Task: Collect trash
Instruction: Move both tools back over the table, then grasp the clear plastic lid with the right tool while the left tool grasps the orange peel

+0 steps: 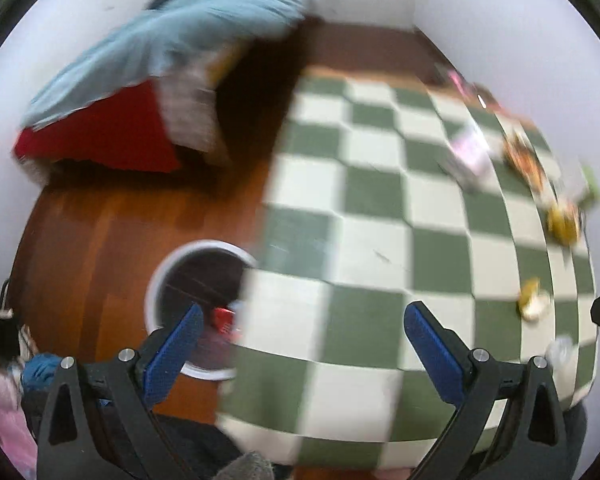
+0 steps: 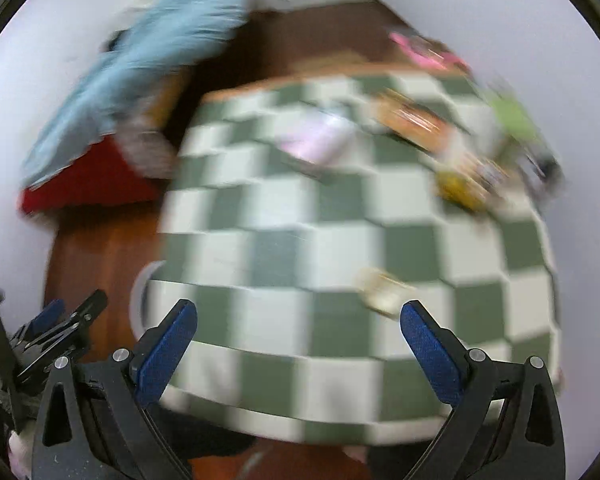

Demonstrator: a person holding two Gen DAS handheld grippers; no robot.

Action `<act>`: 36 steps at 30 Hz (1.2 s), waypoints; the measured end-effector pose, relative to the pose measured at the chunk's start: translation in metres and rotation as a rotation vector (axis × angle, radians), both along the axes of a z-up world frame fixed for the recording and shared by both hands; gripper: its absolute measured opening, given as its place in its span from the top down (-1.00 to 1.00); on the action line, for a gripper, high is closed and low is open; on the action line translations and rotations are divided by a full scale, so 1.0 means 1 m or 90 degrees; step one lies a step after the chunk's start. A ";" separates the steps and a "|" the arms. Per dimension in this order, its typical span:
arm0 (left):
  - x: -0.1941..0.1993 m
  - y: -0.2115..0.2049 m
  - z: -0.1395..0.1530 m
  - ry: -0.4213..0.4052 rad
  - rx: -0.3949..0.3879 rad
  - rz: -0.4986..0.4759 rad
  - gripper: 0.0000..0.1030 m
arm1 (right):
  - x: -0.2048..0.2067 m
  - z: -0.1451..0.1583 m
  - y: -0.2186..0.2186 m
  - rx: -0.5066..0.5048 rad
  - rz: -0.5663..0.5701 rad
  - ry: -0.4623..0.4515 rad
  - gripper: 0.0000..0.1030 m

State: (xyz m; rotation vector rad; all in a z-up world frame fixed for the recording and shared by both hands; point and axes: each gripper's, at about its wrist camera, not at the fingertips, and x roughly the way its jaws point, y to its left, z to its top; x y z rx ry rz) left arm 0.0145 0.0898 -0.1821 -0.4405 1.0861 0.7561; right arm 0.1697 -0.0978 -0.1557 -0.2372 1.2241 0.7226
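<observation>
A white-rimmed bin (image 1: 156, 276) stands on the wooden floor left of a table with a green-and-white checked cloth (image 1: 380, 208); something red (image 1: 224, 318) lies inside it. Wrappers lie along the table's far right: a pink one (image 1: 470, 148), an orange one (image 1: 524, 160), a yellow one (image 1: 562, 220) and a small pale one (image 1: 532, 300). My left gripper (image 1: 300, 328) is open and empty over the table's left edge. My right gripper (image 2: 298, 324) is open and empty above the cloth (image 2: 284, 248), the small pale wrapper (image 2: 382, 288) just beyond its right finger. The bin rim (image 2: 138, 292) peeks out at the left.
A bed with a light blue blanket (image 1: 188, 28) and a red sheet (image 1: 112, 132) stands at the back left. White walls close the corner behind the table. The left gripper (image 2: 56, 332) shows at the right wrist view's left edge. Both views are blurred by motion.
</observation>
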 end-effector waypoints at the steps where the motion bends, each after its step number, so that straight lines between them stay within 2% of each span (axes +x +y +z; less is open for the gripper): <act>1: 0.012 -0.011 -0.010 0.009 -0.007 -0.019 -0.99 | 0.011 -0.013 -0.020 -0.014 -0.026 0.008 -0.99; 3: 0.031 -0.029 -0.025 0.027 -0.016 -0.049 -0.99 | 0.025 -0.035 -0.048 -0.034 -0.057 0.019 -0.88; 5: 0.048 -0.045 -0.037 0.049 -0.016 -0.078 -0.99 | 0.033 -0.055 -0.070 -0.048 -0.078 0.032 -0.51; 10: 0.069 -0.070 -0.055 0.088 -0.011 -0.121 -0.99 | 0.045 -0.095 -0.093 -0.056 -0.095 0.069 -0.47; 12: 0.071 -0.077 -0.057 0.096 -0.011 -0.129 -0.99 | 0.046 -0.105 -0.094 -0.052 -0.090 0.076 -0.36; 14: 0.075 -0.081 -0.059 0.102 -0.009 -0.137 -0.99 | 0.043 -0.112 -0.094 -0.052 -0.080 0.082 -0.15; 15: 0.077 -0.083 -0.058 0.104 -0.008 -0.141 -0.99 | 0.042 -0.115 -0.095 -0.050 -0.076 0.083 0.05; 16: 0.079 -0.085 -0.058 0.103 -0.007 -0.145 -0.99 | 0.040 -0.119 -0.090 -0.049 -0.075 0.081 0.14; 21: 0.099 -0.100 -0.052 0.069 -0.030 -0.182 -0.99 | 0.041 -0.114 -0.096 -0.025 -0.079 0.069 0.14; 25: 0.130 -0.121 -0.048 0.030 -0.059 -0.247 -0.99 | 0.055 -0.104 -0.112 -0.011 -0.111 0.059 0.14; 28: 0.152 -0.136 -0.055 0.024 -0.064 -0.284 -0.97 | 0.072 -0.104 -0.126 -0.012 -0.140 0.060 0.14; 29: 0.156 -0.138 -0.057 0.025 -0.063 -0.292 -0.90 | 0.077 -0.104 -0.131 -0.013 -0.148 0.061 0.14; 31: 0.165 -0.142 -0.061 0.026 -0.056 -0.302 -0.37 | 0.085 -0.105 -0.137 -0.016 -0.161 0.060 0.14; 34: 0.171 -0.145 -0.063 0.017 -0.057 -0.306 0.23 | 0.093 -0.107 -0.142 -0.016 -0.170 0.060 0.14; 36: 0.172 -0.146 -0.060 0.005 -0.047 -0.304 0.33 | 0.095 -0.108 -0.143 -0.015 -0.172 0.062 0.14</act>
